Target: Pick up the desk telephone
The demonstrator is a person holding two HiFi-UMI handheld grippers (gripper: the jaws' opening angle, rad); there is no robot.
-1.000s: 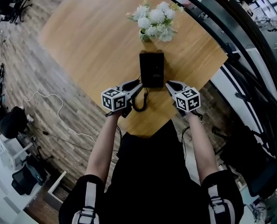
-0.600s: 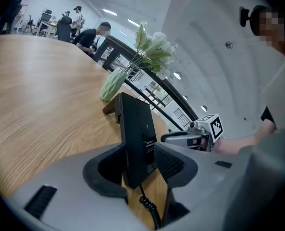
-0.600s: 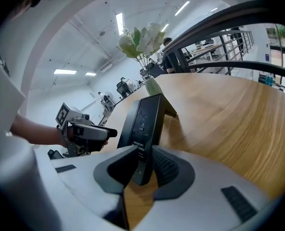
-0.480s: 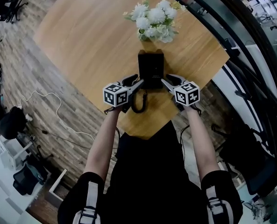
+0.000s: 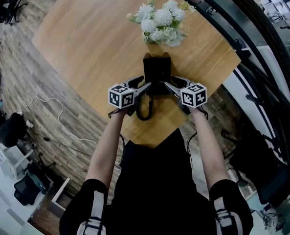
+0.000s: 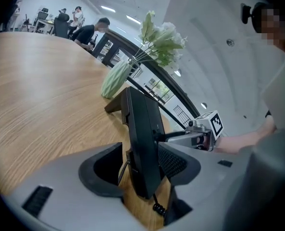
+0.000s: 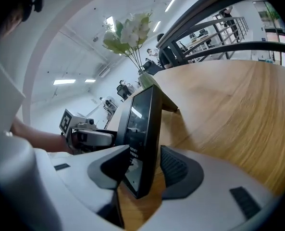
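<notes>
Both grippers have closed in on the phone over the last second. Their tips were just short of its near corners with the jaws narrow, and now each reaches along one side of it with the jaws spread.

At the left, the left gripper [image 5: 144, 86] points away from the person and somewhat down, its jaws opening and already wide. In the left gripper view, the left edge of the desk telephone [image 5: 157, 71] stands between the 2 pads. There is a clear gap on one side; the ribbed pad on the other side sits close, and whether it touches I cannot tell. The coiled cord [image 5: 145, 109] loops on the table [image 5: 86, 43] just beside this gripper, on the person's side.

In the middle, the telephone rests on the wood by the table's near corner, propped on its stand, just in front of the vase of white flowers [image 5: 160, 21]. Its long axis runs straight away from the person, so it lies squarely between the 2 hands, with neither hand nearer.

At the right, the right gripper [image 5: 170, 86] mirrors the left. Its jaws are opening and wide, the phone's right edge is between them, and neither pad is visibly pressing.

By my reading nothing grips the phone yet, and the lift depends on both pairs closing across those thin edges together.
</notes>
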